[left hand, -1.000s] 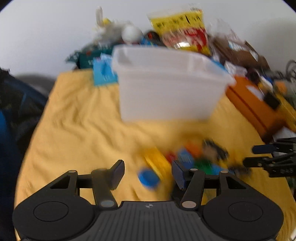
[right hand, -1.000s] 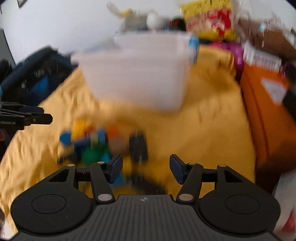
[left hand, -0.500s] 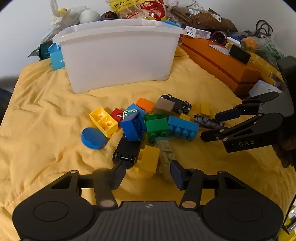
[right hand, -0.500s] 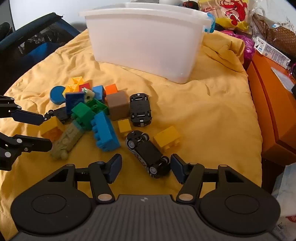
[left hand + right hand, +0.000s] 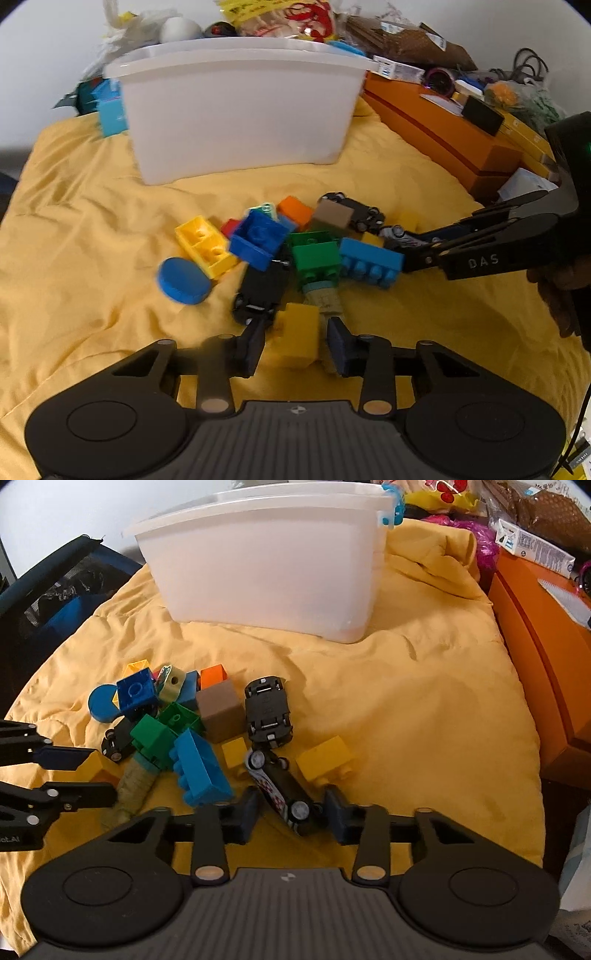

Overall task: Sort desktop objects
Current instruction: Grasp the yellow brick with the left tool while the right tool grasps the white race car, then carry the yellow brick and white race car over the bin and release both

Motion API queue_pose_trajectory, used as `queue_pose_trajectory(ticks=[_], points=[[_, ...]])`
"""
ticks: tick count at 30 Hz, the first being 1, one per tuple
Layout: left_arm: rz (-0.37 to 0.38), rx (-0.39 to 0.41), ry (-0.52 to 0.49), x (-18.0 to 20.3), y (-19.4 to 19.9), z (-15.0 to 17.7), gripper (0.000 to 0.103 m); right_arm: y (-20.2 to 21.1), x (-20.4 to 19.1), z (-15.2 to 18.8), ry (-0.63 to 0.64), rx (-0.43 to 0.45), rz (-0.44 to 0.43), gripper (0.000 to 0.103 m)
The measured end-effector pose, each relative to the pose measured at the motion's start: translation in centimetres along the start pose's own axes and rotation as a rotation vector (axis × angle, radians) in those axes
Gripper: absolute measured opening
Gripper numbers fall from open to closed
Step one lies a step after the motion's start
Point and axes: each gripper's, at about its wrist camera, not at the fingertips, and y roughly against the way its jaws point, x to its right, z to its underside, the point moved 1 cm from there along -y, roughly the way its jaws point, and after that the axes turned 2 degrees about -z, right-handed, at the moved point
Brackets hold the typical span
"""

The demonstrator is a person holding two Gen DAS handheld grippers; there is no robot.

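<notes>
The yellow block (image 5: 298, 334) sits between the left tool (image 5: 295, 345)'s jaws, which have just been closing but look just short of contact. The toy car (image 5: 280, 788) lies slantwise between the right tool (image 5: 290, 812)'s closing jaws, also ungripped; the white bin (image 5: 240, 110) stands ahead of both.

The white bin (image 5: 266, 565) walls off the far side, and bare yellow cloth (image 5: 424, 709) lies open to its right — a clear lane up to the orange box (image 5: 543, 672). In front of the bin the toy pile (image 5: 295, 247) crowds the cloth. Left of the bin — open cloth too, it seems, though that edge blurs.
</notes>
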Motion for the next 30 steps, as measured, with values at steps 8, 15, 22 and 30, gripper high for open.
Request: queue_pose_trajectory(ticks=[8, 15, 22, 30], points=[[-0.013, -0.025, 0.019, -0.6, -0.9, 0.1, 0.029, -0.4, -0.5, -0.6, 0.019, 0.015, 0.002, 0.026], [0.001, -0.003, 0.041, -1.1, 0.0, 0.2, 0.026, 1.5, 0.0, 0.6, -0.093, 0.033, -0.06, 0.022], [-0.005, 0.051, 0.086, -2.0, 2.2, -0.7, 0.026, 4.1, 0.0, 1.4, -0.201, 0.081, -0.091, 0.022], [-0.031, 0.113, 0.161, -4.1, 4.7, -3.6, 0.026, 6.8, -1.1, -1.7, -0.209, 0.191, -0.107, 0.022]])
